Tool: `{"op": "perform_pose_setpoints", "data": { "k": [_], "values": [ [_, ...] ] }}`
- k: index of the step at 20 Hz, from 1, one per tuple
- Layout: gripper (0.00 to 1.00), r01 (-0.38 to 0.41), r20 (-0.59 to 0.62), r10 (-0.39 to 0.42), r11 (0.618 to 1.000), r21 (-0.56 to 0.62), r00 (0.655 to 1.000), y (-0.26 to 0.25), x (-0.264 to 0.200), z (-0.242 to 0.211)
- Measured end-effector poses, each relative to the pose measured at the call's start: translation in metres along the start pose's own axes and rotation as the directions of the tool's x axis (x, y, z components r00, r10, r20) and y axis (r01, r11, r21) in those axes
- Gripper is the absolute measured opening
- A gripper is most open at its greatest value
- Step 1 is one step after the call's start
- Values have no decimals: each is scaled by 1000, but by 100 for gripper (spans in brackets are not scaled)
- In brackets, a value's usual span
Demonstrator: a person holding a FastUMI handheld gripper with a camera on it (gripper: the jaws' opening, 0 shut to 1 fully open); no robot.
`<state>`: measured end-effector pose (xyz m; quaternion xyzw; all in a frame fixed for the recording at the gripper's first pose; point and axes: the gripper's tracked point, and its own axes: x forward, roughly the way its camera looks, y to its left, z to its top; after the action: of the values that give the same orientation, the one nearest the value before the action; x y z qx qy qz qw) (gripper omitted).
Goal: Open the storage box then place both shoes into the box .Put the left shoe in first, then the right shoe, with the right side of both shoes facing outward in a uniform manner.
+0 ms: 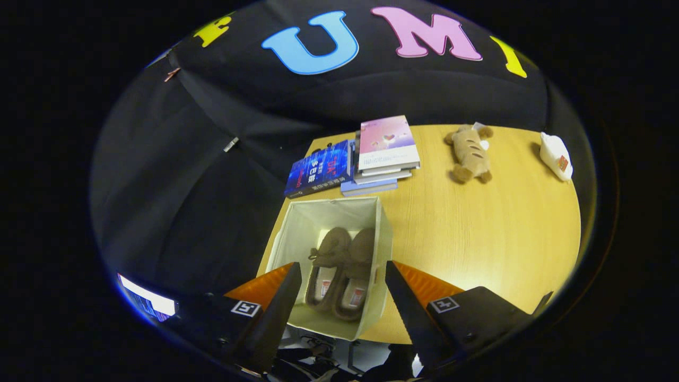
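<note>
A cream fabric storage box (383, 233) stands open at the near left corner of the wooden table (477, 228). Two brown slippers lie side by side inside it, the left one (326, 265) and the right one (356, 273), toes pointing away from me. My gripper (342, 273) hovers above the box, open, with nothing between its fingers. The black and orange fingers (281, 294) frame the slippers from above.
A stack of books (384, 151) and a blue book (318, 170) lie beyond the box. A plush toy (469, 154) rests farther right, and a white packet (554, 155) sits at the far right edge. A lit screen (146, 303) glows low on the left.
</note>
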<state>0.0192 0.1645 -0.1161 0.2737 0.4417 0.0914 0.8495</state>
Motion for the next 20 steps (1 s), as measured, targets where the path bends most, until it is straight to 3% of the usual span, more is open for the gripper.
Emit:
{"op": "perform_pose_setpoints", "data": {
  "k": [5, 10, 13, 17, 20],
  "values": [
    [99, 41, 242, -23, 997, -69, 970, -42, -60, 37],
    [99, 145, 439, -62, 977, -158, 896, -93, -125, 77],
    [99, 219, 517, -83, 953, -208, 852, -119, -158, 90],
    [99, 219, 561, -60, 951, -220, 826, -129, -194, 92],
    [99, 240, 621, -50, 944, -226, 782, -135, -219, 94]
  ]
}}
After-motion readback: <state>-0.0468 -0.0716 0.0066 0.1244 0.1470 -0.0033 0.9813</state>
